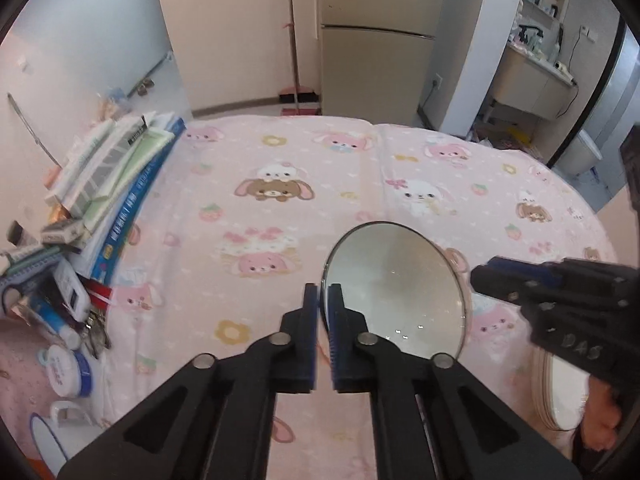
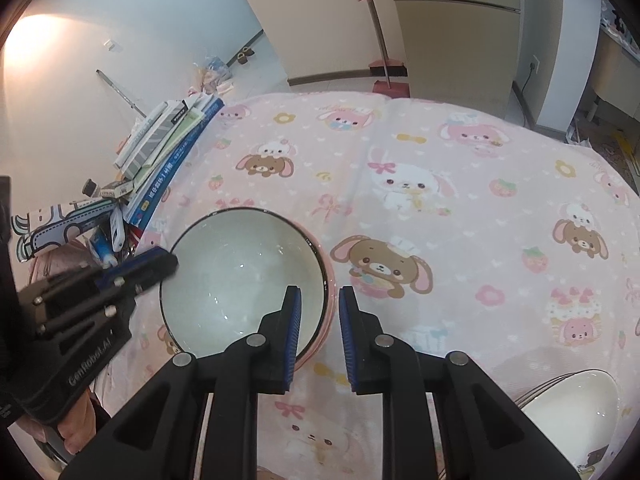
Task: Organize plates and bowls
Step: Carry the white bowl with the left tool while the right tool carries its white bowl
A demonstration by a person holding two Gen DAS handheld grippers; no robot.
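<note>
A pale bowl with a dark rim and pink outside (image 1: pixel 396 292) (image 2: pixel 240 276) rests on the pink cartoon tablecloth (image 1: pixel 280 184). My left gripper (image 1: pixel 324 300) is shut on the bowl's left rim; it also shows in the right wrist view (image 2: pixel 160 260) at the bowl's left edge. My right gripper (image 2: pixel 320 304) is open, its left finger over the bowl's right rim; in the left wrist view the right gripper (image 1: pixel 480 276) hovers just right of the bowl. A stack of white plates or bowls (image 2: pixel 568 412) (image 1: pixel 560 392) sits at the near right.
A leaning pile of books and boxes (image 1: pixel 116 176) (image 2: pixel 168 148), small bottles and a tube crowd the table's left side. A round white tub (image 1: pixel 66 372) and a white mug (image 1: pixel 60 424) sit near left. A fridge (image 1: pixel 376 40) and a broom (image 1: pixel 294 60) stand beyond the table.
</note>
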